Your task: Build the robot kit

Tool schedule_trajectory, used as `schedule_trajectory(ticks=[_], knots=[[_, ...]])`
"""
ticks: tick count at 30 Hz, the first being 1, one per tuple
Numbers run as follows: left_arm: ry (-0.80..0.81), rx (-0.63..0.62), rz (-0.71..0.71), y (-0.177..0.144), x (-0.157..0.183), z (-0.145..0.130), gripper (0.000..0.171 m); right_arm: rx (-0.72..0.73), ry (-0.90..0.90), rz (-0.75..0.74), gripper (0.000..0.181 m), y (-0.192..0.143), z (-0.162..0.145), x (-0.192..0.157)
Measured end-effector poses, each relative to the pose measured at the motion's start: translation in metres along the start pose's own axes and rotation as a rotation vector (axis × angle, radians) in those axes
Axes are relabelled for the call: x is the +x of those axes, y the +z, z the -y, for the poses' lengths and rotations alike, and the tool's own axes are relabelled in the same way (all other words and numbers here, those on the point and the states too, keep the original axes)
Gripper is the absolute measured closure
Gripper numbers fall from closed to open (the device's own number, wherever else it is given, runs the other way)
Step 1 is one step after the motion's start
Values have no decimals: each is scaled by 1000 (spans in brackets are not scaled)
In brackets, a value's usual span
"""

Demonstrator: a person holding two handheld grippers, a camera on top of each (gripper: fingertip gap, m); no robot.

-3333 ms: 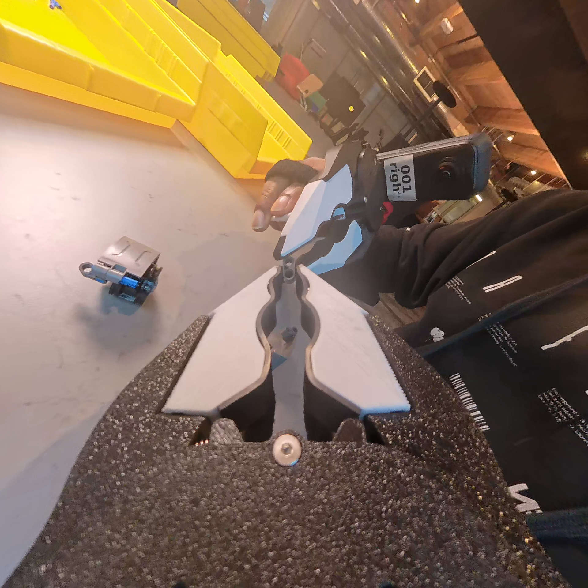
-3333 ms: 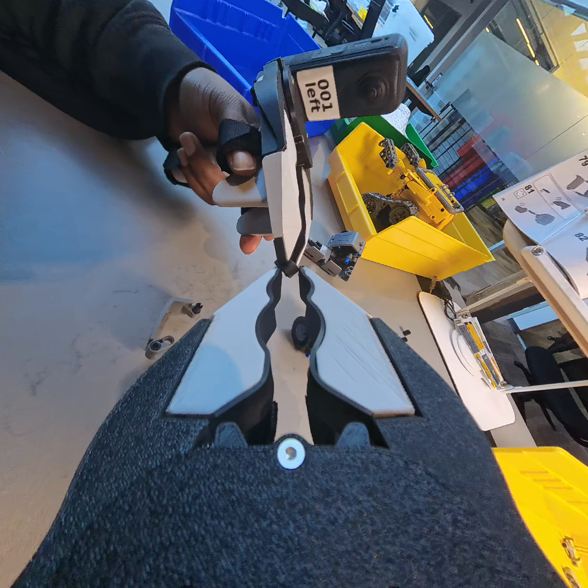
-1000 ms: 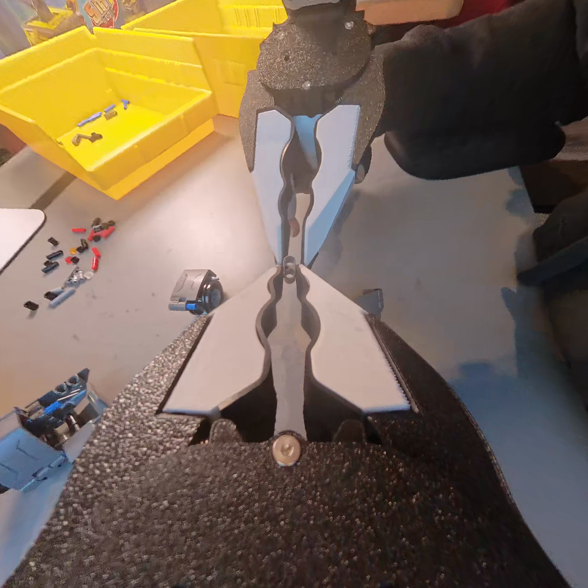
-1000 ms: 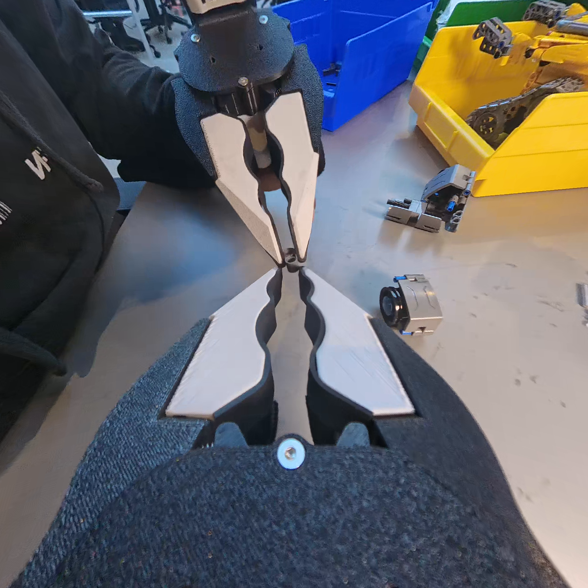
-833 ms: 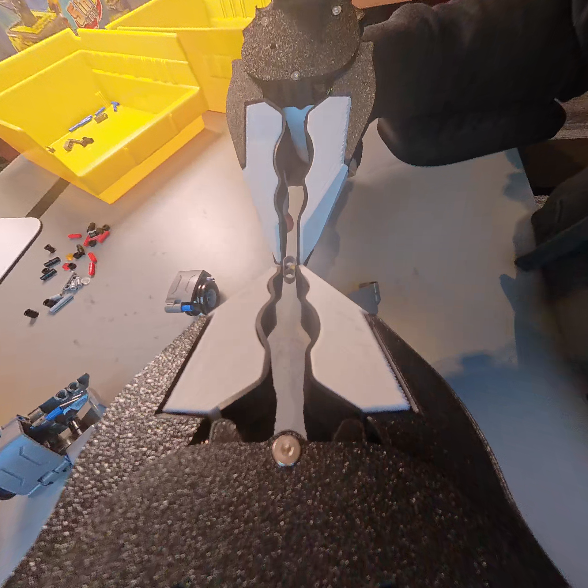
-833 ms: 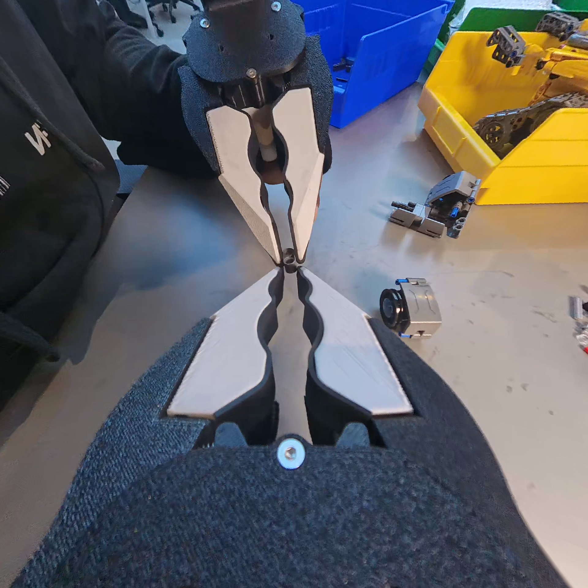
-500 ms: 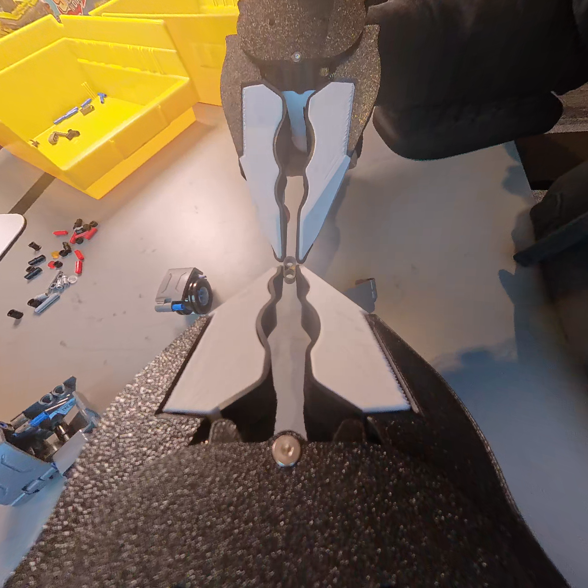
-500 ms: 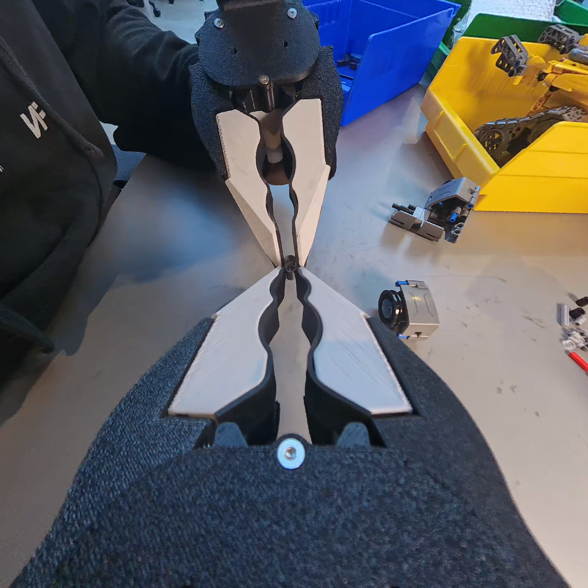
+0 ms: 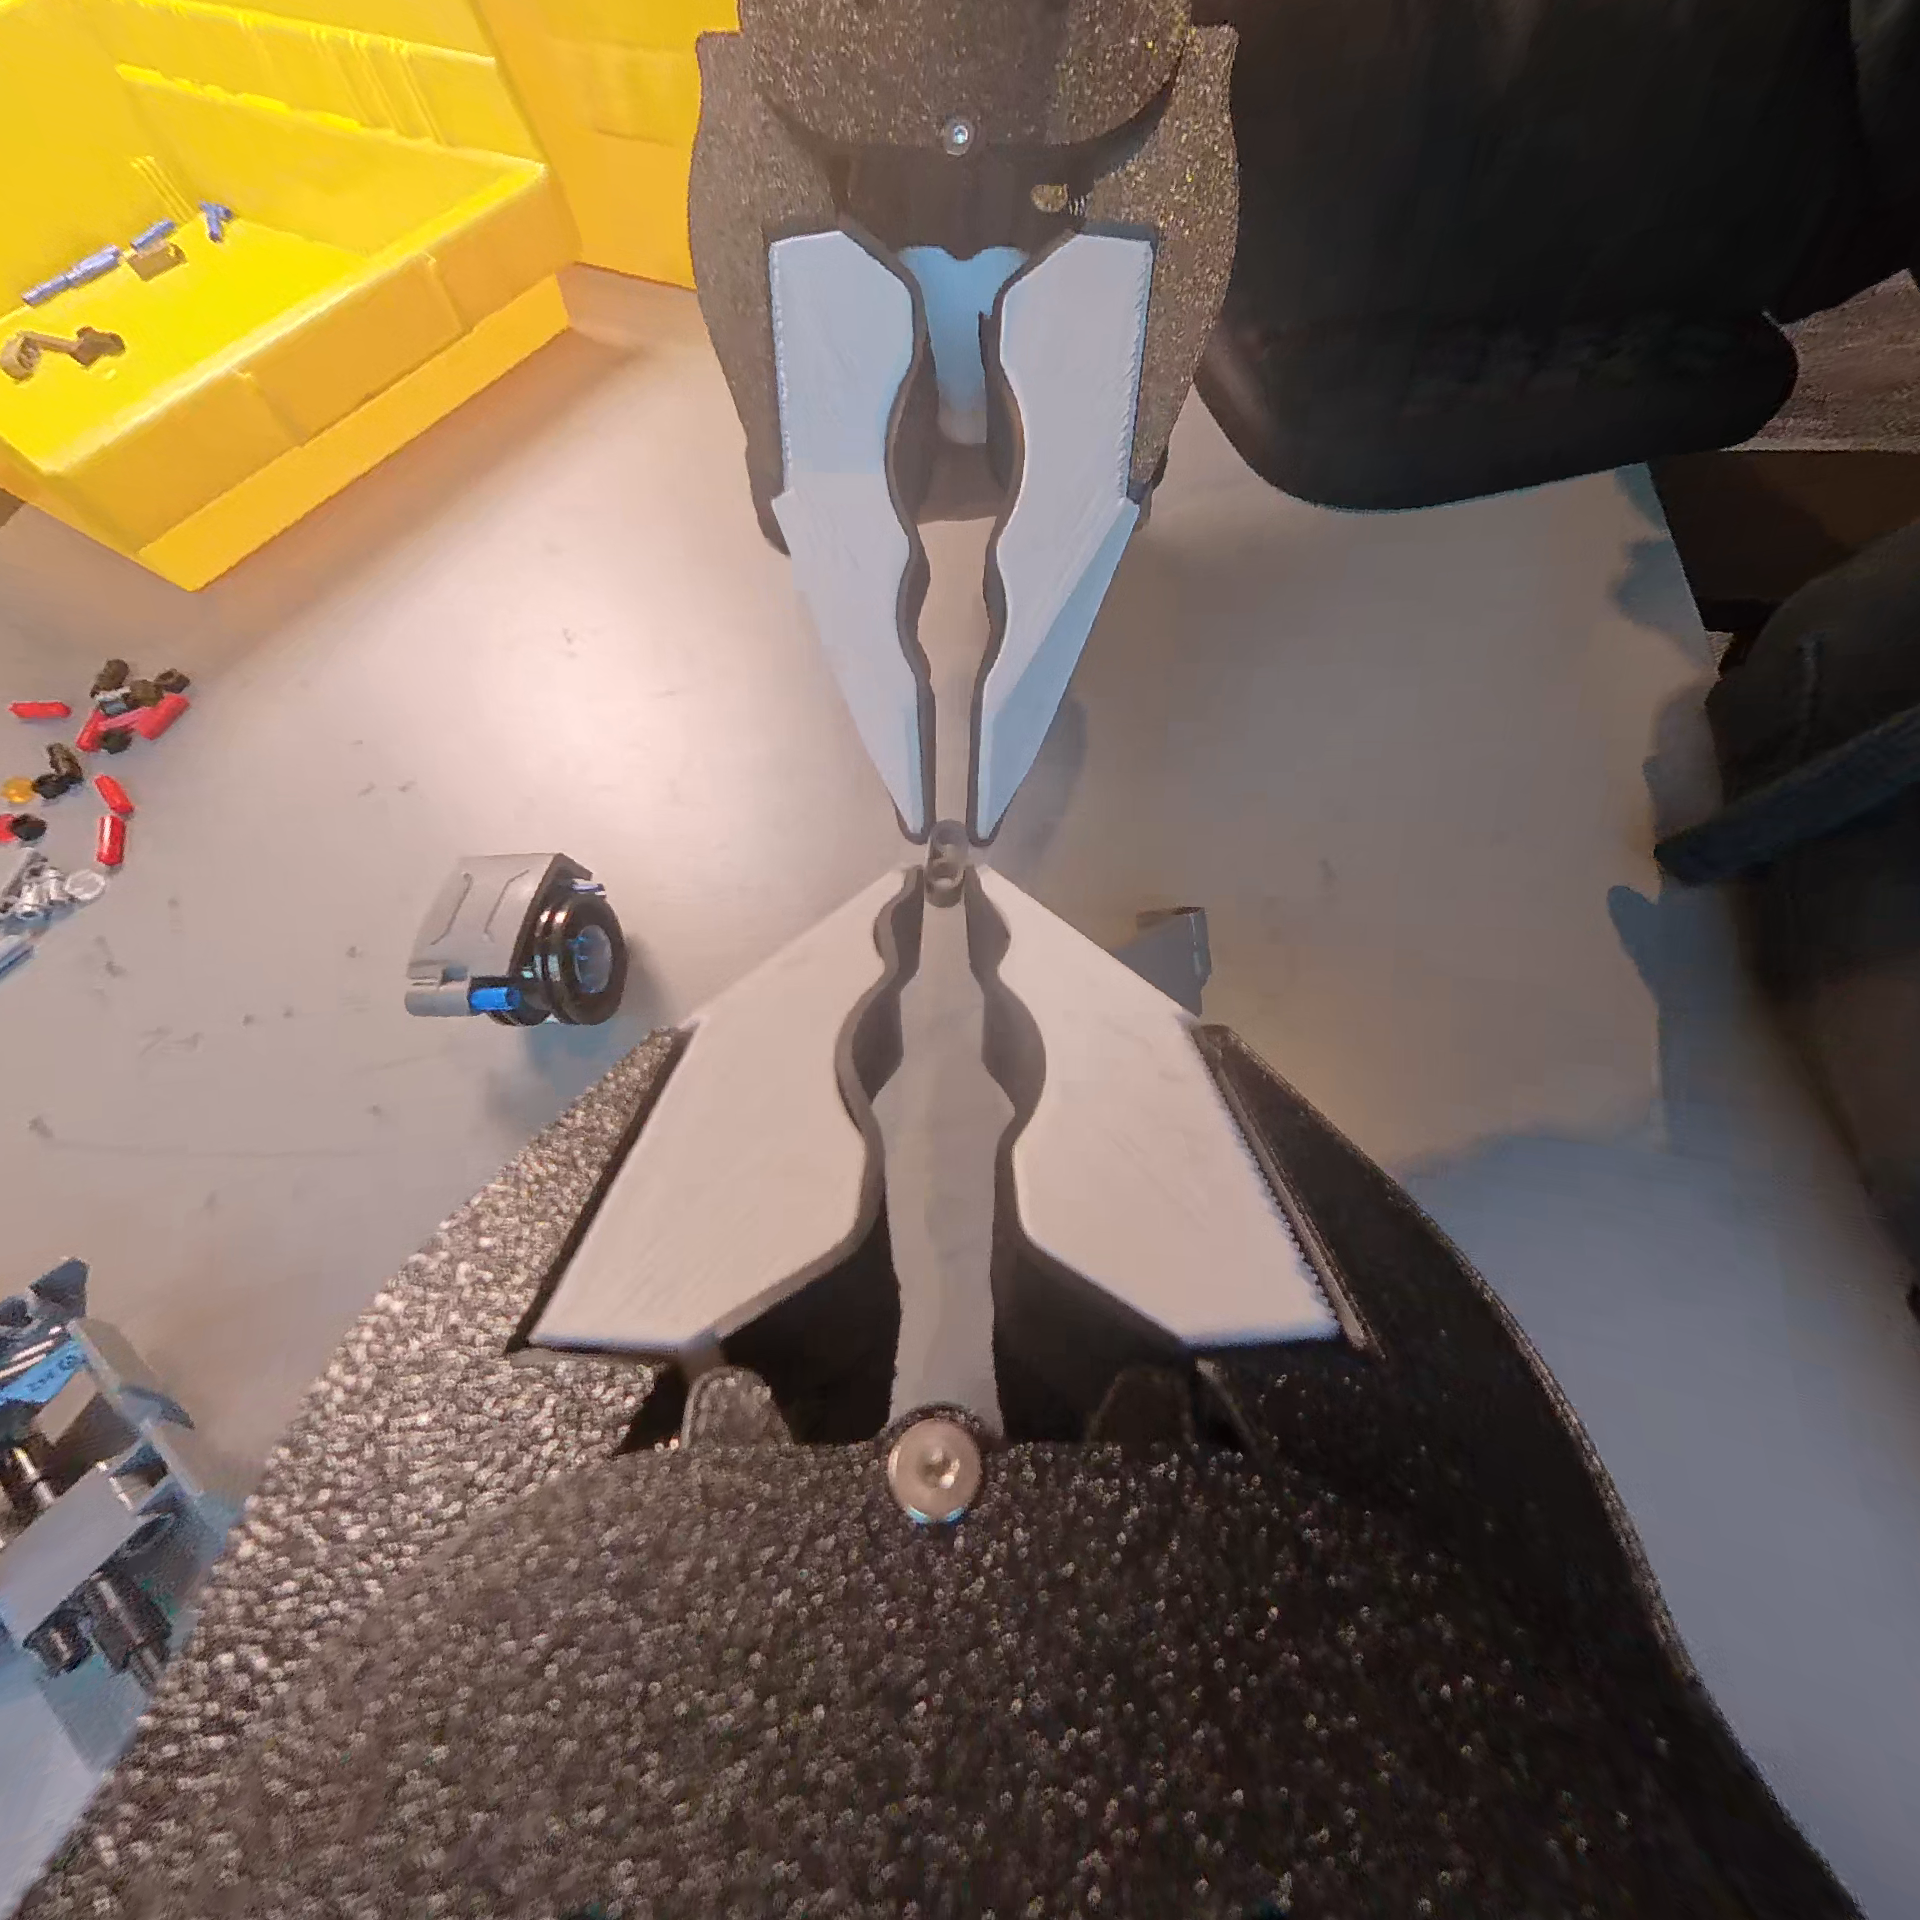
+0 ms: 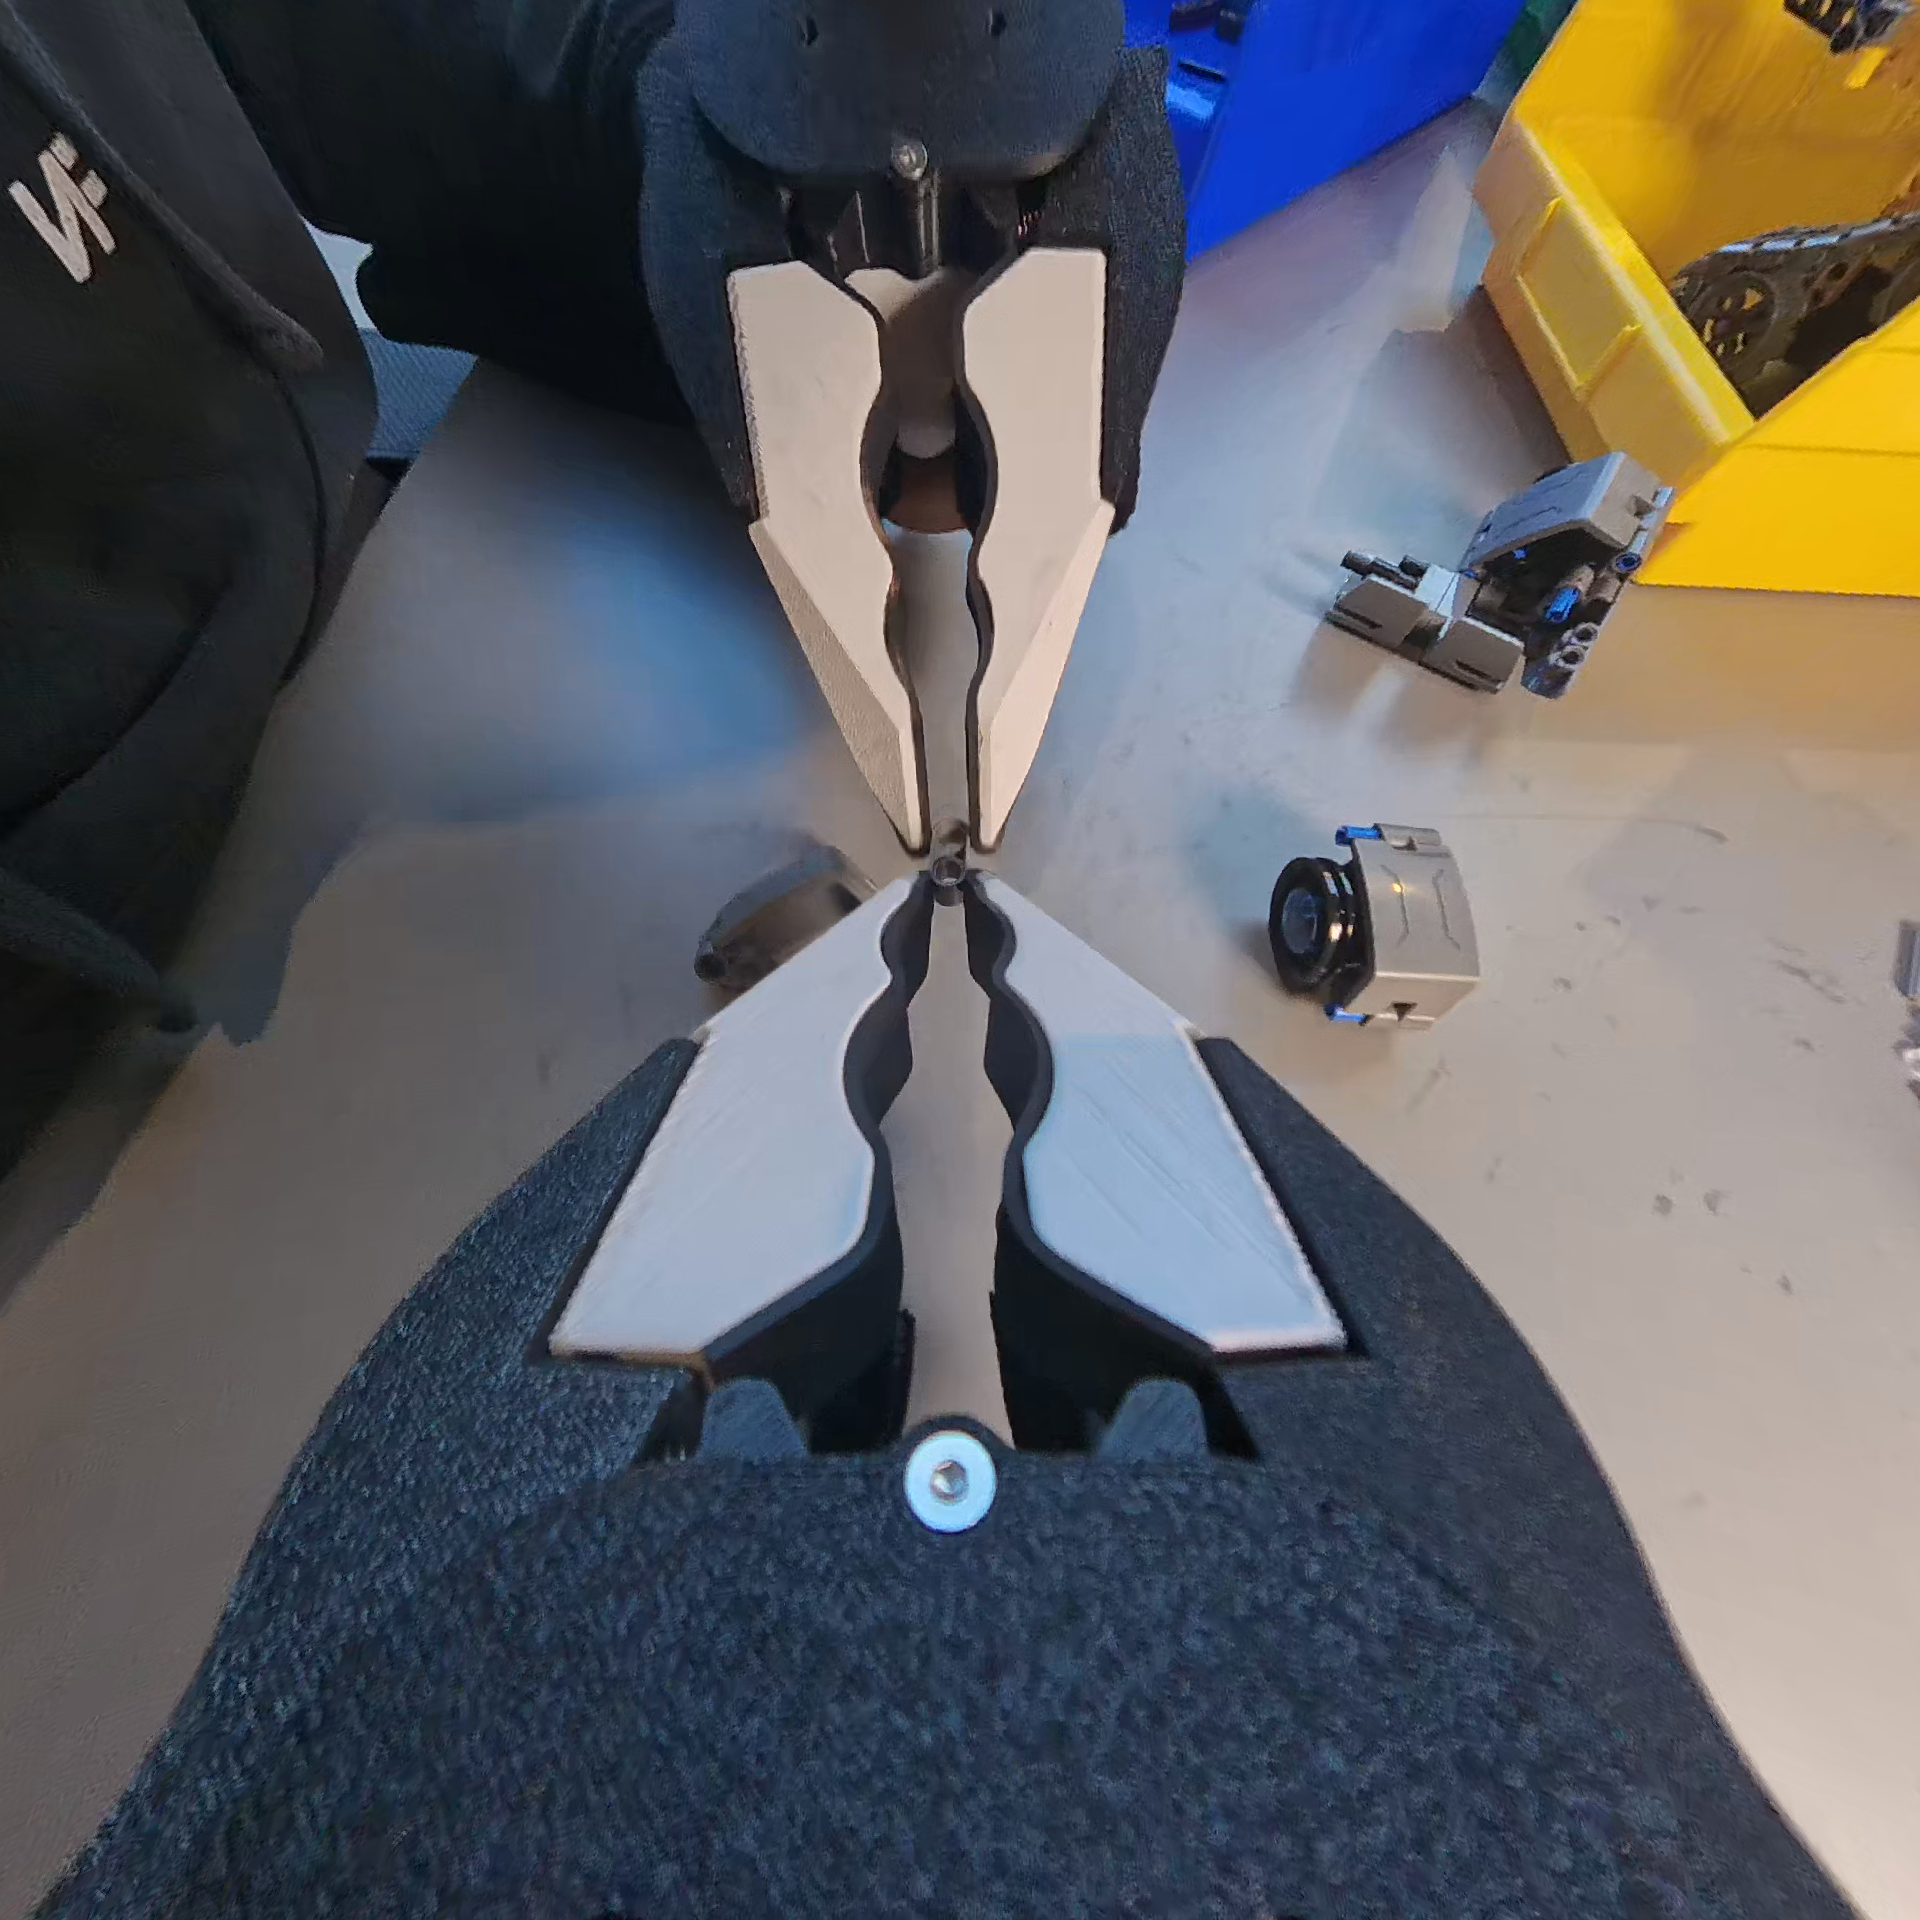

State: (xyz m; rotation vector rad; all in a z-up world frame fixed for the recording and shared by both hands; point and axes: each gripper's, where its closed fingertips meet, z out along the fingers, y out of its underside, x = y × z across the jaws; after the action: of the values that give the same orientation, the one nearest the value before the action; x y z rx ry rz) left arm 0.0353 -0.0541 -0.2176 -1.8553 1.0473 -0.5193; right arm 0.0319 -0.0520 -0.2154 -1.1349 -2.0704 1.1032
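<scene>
Your left claw [image 9: 943, 891] and right claw [image 10: 945, 881] meet tip to tip above the tabletop [image 10: 1351, 1195], both clenched on 1 small dark peg [image 9: 945, 847]; judged from this, keep both aligned and push straight, without twisting.

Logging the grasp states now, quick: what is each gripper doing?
Left gripper: shut on the small grey connector piece.
Right gripper: shut on the same connector piece, tip to tip with the left.
</scene>
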Motion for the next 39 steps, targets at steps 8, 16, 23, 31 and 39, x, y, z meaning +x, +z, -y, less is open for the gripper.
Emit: schedule_trajectory(ticks=[8,16,23,31,39], knots=[[-129,-63,-175,-14,11,-16,153,-239,24,-21,177,-9,-53,9],[-19,-174,-202,-2,27,-36,158,-232,-26,-52,164,-14,-36,5],[56,-184,-180,2,29,-39,166,-220,19,201,165,13,-25,-51],[25,-173,-152,1,22,-37,166,-219,9,188,168,22,-21,-52],[-173,-34,-172,-14,8,-11,162,-208,3,144,166,27,-18,-46]])
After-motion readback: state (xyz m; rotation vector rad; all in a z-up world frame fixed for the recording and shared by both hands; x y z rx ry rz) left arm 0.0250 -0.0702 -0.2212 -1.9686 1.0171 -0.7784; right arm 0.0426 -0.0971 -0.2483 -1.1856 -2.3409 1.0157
